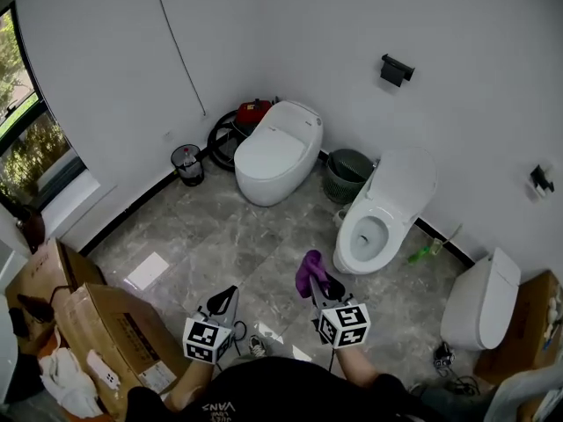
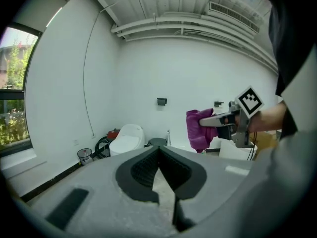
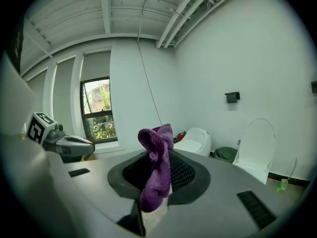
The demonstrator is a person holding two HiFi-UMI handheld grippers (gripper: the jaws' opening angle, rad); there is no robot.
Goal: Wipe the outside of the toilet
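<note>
Three white toilets stand along the far wall: one with its lid shut (image 1: 277, 152), one with its lid up and bowl open (image 1: 378, 227), and a third (image 1: 479, 301) at the right. My right gripper (image 1: 318, 284) is shut on a purple cloth (image 1: 310, 271), held in the air short of the open toilet. In the right gripper view the cloth (image 3: 156, 172) hangs bunched between the pads. The left gripper (image 1: 226, 299) hovers beside it, shut (image 2: 159, 148) with nothing held. From the left gripper view I see the cloth (image 2: 198, 128) to the right.
A small black bin (image 1: 187, 163) and a red machine with a hose (image 1: 239, 120) sit left of the closed toilet. Between the toilets stands a green basket (image 1: 347, 174). A green brush (image 1: 429, 251) lies by the wall. Cardboard boxes (image 1: 106, 332) crowd the near left.
</note>
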